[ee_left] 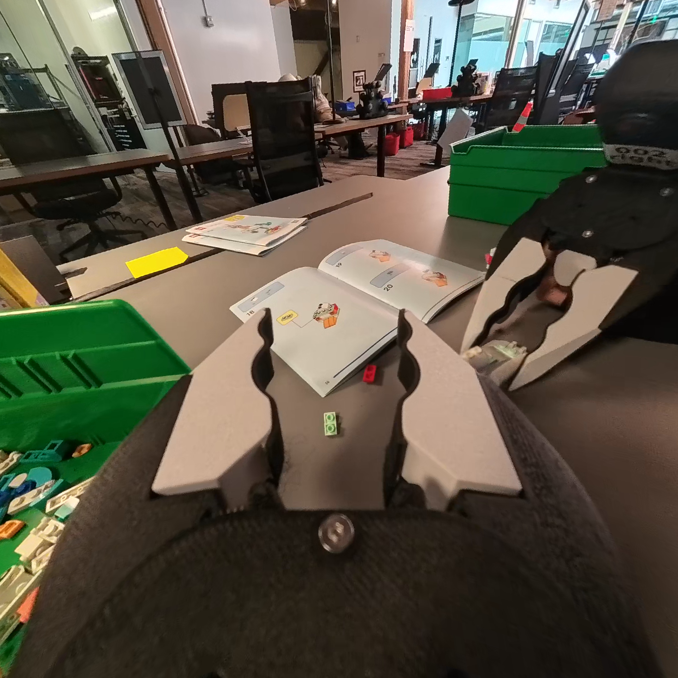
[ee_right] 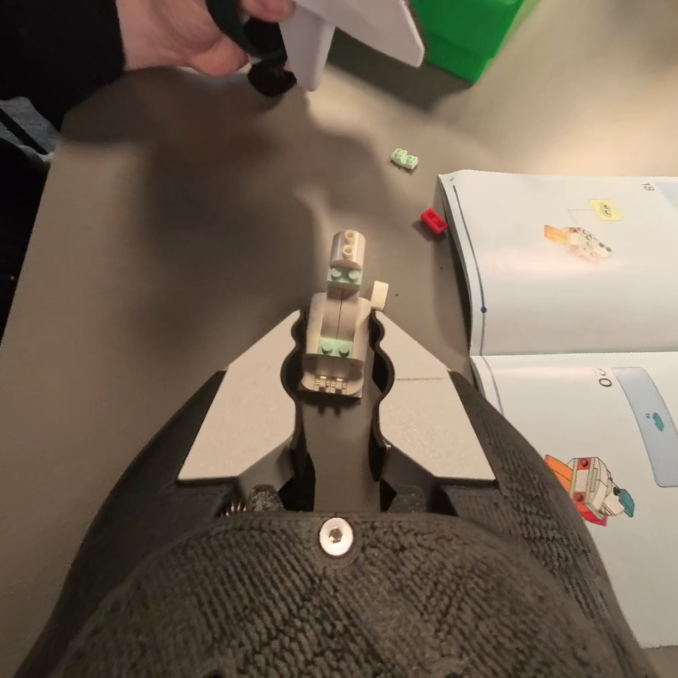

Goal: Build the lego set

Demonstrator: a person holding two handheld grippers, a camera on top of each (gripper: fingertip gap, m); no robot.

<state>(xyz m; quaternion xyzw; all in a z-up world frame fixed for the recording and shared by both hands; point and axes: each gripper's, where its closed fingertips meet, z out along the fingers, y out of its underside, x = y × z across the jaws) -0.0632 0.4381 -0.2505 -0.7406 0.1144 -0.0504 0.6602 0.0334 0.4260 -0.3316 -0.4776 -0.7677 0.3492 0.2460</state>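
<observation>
My left gripper (ee_left: 333, 323) is open and empty, held above the grey table. Below and between its fingers lies a light green two-stud plate (ee_left: 332, 423). A small red brick (ee_left: 370, 374) lies just beyond it, at the edge of the open instruction booklet (ee_left: 330, 337). My right gripper (ee_right: 337, 316) is shut on a beige and light green lego assembly (ee_right: 339, 330), which sticks out past the fingertips. The right gripper also shows in the left wrist view (ee_left: 491, 363). The right wrist view shows the green plate (ee_right: 403, 159), the red brick (ee_right: 433, 220) and the booklet (ee_right: 550, 279).
A green bin (ee_left: 73, 363) with several loose bricks stands at my left. Stacked green bins (ee_left: 513, 172) stand at the back right. Closed booklets (ee_left: 245, 234) and a yellow tape patch (ee_left: 156, 261) lie farther back. A hand (ee_right: 190, 36) holds the left gripper's fingers (ee_right: 308, 55). Between my right fingertips and the red brick (ee_right: 433, 220) there is roughly 7 centimeters. The left camera catches it too, in the left wrist view (ee_left: 371, 372).
</observation>
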